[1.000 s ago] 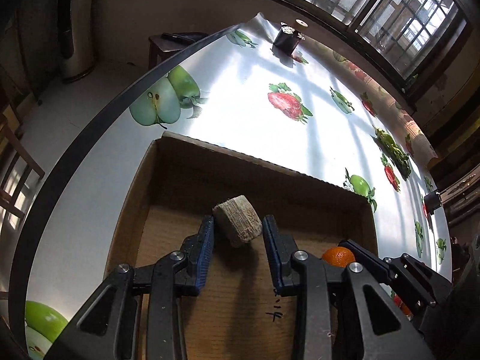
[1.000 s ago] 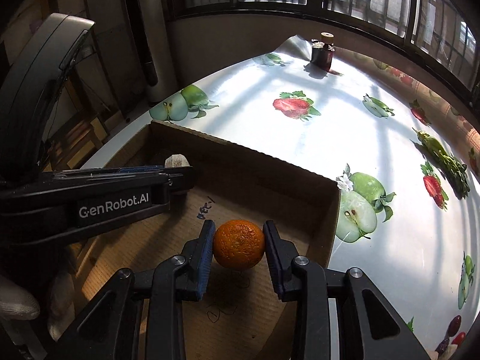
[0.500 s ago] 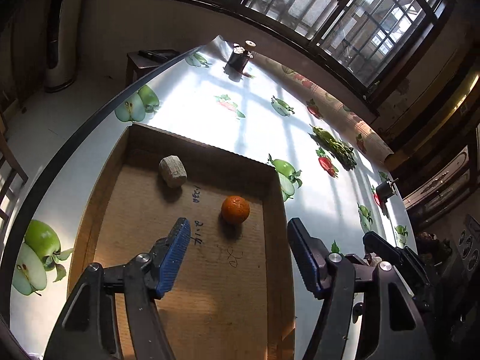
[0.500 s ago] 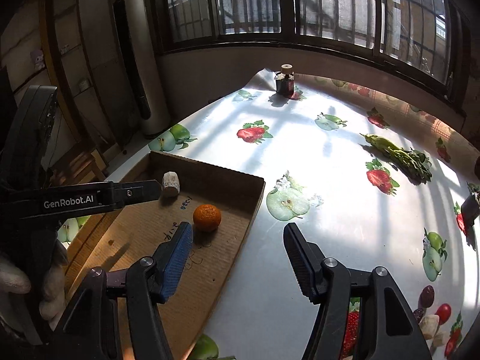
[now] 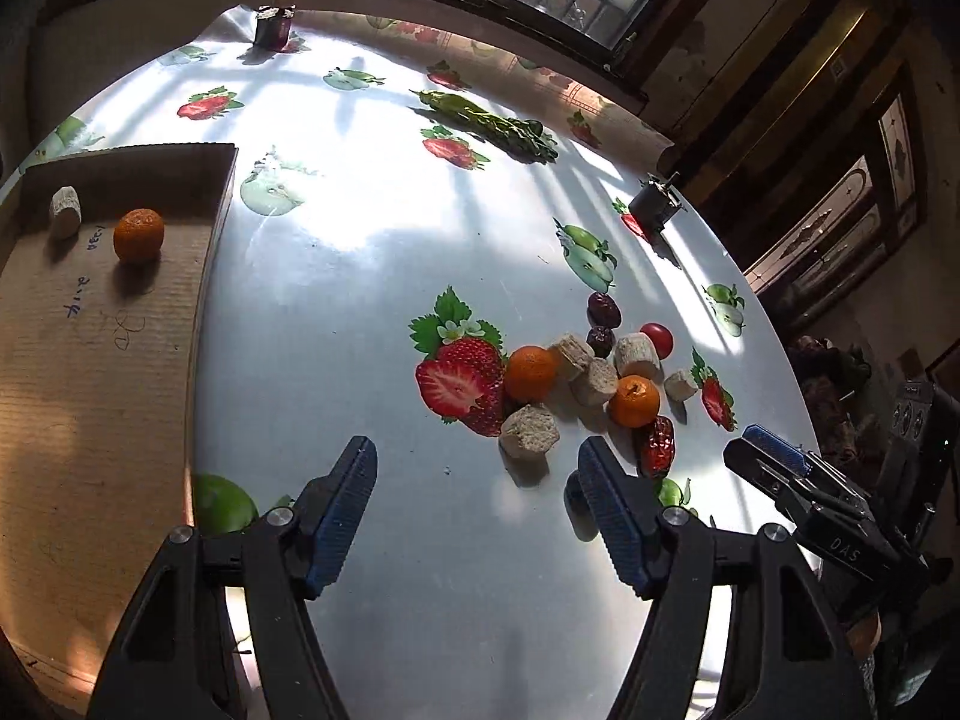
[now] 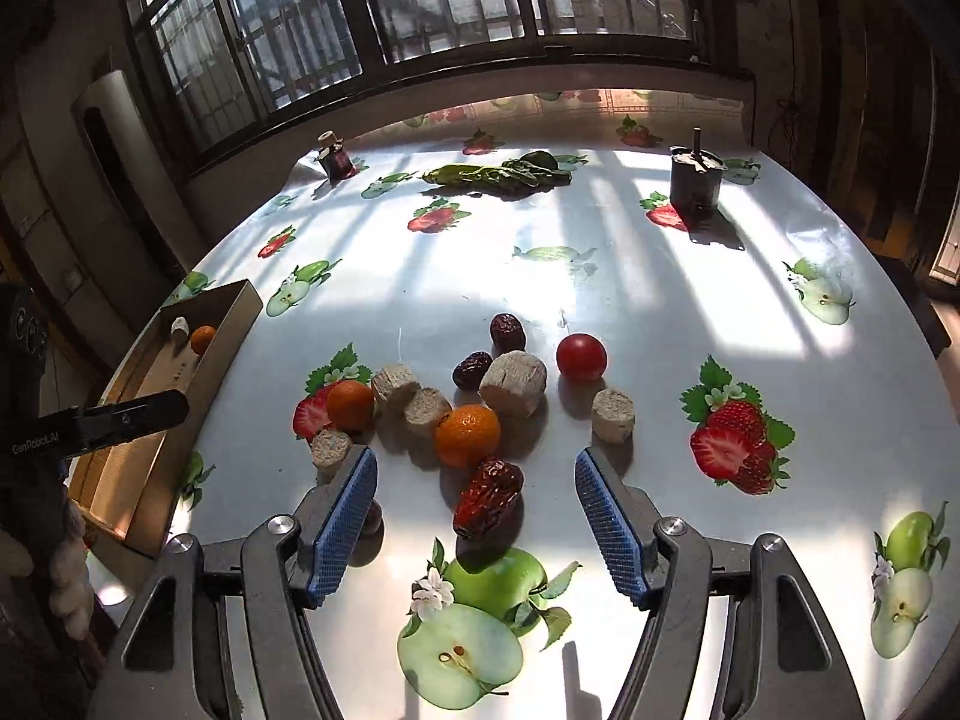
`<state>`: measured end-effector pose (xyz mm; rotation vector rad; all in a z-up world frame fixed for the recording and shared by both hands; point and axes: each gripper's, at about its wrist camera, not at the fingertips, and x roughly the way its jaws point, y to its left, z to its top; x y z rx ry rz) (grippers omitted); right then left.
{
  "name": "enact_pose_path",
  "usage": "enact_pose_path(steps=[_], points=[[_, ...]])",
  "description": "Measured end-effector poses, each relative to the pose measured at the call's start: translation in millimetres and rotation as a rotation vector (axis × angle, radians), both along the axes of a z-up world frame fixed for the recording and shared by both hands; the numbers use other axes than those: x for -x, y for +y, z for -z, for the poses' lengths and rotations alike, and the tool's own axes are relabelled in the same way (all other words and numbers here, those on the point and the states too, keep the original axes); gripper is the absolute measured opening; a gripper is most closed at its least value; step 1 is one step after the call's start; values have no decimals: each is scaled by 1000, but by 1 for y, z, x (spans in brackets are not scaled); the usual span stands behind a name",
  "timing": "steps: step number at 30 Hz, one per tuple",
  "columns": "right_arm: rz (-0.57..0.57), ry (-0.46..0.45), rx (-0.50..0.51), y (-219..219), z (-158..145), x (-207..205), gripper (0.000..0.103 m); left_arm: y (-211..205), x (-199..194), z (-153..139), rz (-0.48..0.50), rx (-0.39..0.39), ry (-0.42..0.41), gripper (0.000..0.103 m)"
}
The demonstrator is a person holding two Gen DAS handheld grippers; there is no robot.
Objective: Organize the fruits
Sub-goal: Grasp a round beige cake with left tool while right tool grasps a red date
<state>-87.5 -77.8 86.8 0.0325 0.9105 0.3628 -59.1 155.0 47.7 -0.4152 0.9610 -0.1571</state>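
A cardboard box point(image 5: 90, 372) point(image 6: 231, 312) at the table's left holds one orange point(image 5: 138, 235) point(image 6: 203, 338) and one beige chunk point(image 5: 64, 219) point(image 6: 179, 326). A loose pile lies mid-table: two oranges point(image 6: 467, 435) point(image 6: 350, 405), several beige chunks point(image 6: 513, 383), dark red dates point(image 6: 487, 497), a red tomato point(image 6: 581, 357). My left gripper point(image 5: 477, 510) is open and empty, just short of the nearest chunk point(image 5: 530, 431). My right gripper point(image 6: 474, 525) is open and empty, with the nearest date between its fingers' line.
A dark jar point(image 6: 337, 161) stands at the far edge, a dark metal cup point(image 6: 695, 181) at far right, leafy greens point(image 6: 498, 175) between them. The tablecloth has printed strawberries and apples. The right gripper's body point(image 5: 840, 516) shows at the left view's right edge.
Both grippers let go of the chunk and orange in the box, opened, and swung right from the box to the pile on the table.
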Motion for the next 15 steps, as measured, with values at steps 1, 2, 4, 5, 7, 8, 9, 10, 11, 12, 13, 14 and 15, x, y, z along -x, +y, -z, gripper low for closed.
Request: enact_pose_path(steps=[1,2,4,5,7,8,9,10,11,12,13,14,15], points=[[5,10,4,-5,5,1,73,-10,-3,6,11,-10,7,69],[10,17,6,-9,9,2,73,-17,-7,12,17,-15,20,69],[2,33,3,-12,17,2,66,-26,-13,22,20,-13,46,69],[-4,41,2,-11,21,2,58,-28,-16,26,20,-8,53,69],[-12,53,-2,-7,28,-1,55,-33,-23,29,24,-8,50,67],[-17,57,-4,-4,31,-3,55,-36,-26,28,28,-22,38,64],[-21,60,-5,-1,33,-4,55,-39,-29,29,35,-41,35,61],[-26,66,-7,2,36,-6,54,-42,-32,29,40,-65,32,53],[-29,72,-9,5,38,-8,54,-44,-33,29,43,-92,24,45],[-31,79,-8,7,41,-10,54,-46,-34,30,48,-118,18,42],[-31,84,-6,9,43,-11,54,-47,-33,30,55,-130,8,39],[-31,88,-6,11,44,-13,54,-48,-32,30,65,-126,3,35],[-32,90,-6,12,46,-14,53,-48,-32,31,69,-125,0,34]])
